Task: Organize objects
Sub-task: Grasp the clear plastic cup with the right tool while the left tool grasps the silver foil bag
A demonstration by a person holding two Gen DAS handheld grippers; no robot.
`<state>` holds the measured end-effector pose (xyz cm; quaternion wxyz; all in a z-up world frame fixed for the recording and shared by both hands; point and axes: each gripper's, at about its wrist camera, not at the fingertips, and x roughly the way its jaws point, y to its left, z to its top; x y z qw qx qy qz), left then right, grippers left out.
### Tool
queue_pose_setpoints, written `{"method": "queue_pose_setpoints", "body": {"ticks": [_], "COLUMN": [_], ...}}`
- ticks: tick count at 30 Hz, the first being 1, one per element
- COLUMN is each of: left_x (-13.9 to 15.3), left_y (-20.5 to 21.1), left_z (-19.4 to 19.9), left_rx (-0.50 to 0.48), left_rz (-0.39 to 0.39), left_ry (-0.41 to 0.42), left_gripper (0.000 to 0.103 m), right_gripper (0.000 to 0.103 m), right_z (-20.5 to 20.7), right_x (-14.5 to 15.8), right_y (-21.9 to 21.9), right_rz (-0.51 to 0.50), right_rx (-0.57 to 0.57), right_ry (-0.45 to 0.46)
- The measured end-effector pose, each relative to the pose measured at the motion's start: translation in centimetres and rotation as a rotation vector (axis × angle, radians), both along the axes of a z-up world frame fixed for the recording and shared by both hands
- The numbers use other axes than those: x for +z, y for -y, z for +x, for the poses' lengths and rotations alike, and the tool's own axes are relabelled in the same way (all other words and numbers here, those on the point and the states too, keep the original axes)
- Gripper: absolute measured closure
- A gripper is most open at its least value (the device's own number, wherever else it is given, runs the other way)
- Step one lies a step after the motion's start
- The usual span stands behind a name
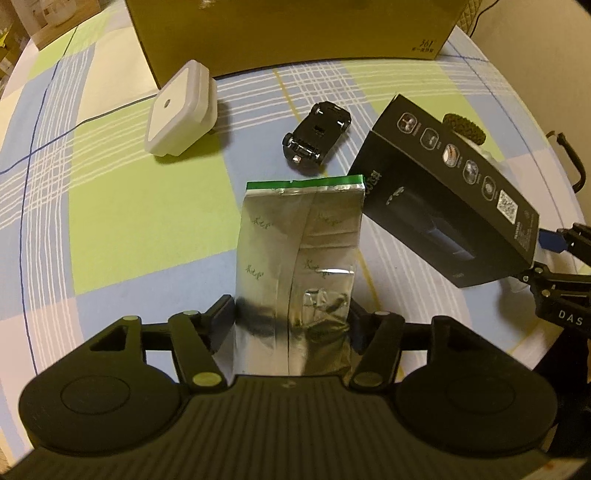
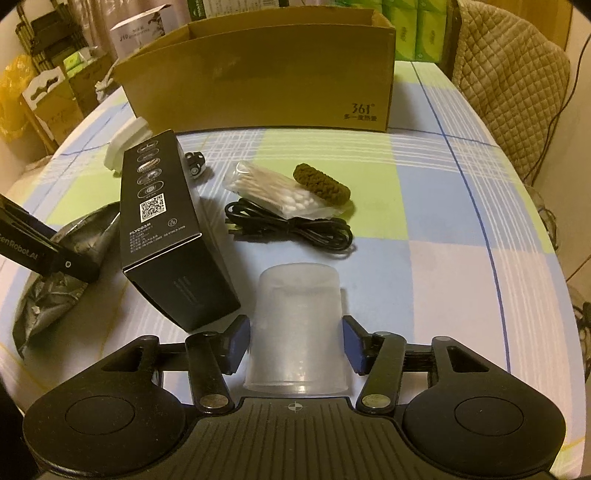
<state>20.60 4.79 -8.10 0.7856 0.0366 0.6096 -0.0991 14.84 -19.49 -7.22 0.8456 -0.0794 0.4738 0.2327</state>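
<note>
straddling the foil pouch (image 1: 295,258) on the bench (image 1: 147,229), left hand-held gripper (image 1: 291,317) jaws apart (pouch's long axis runs straight ahead); right hand-held gripper (image 2: 295,347) brackets the plastic cup (image 2: 297,325), unclamped.

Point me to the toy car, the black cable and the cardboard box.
toy car (image 1: 317,133): left wrist view, middle of its upturned underside.
black cable (image 2: 295,226): right wrist view, middle of the coiled bundle.
cardboard box (image 2: 258,85): right wrist view, bare front wall.

My left gripper (image 1: 291,314) straddling a silver foil pouch (image 1: 299,251) on the checked table (image 1: 147,221), black box (image 1: 450,199) right, toy car (image 1: 317,133) and white night light (image 1: 181,110) farther, cardboard box (image 1: 295,33) far
</note>
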Motion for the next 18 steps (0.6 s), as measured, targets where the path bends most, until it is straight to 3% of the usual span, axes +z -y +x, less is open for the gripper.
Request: {"method": "queue_pose_setpoints", "body": {"ticks": [4,11,18], "left_x": [-0.5,0.0,1.2], "left_y": [0.1,-0.5,-1.5], "left_z": [0.1,-0.4,-1.6], "left_rx": [-0.005,0.007,0.049], "left_rz": [0.014,-0.001,-0.046], "left_ry": [-0.008,-0.008,-0.017], "left_gripper": [0.048,0.065,0.067], "right_gripper": [0.054,0.055,0.055], "right_z": [0.1,-0.2,-0.6], "right_x": [0.0,0.6,2.2], "right_y": [0.0,0.2,0.6], "right_rz": [0.002,0.030,0.071], "right_rx": [-0.013,-0.022,-0.040], "right_ry": [-0.006,-0.007,0.002]}}
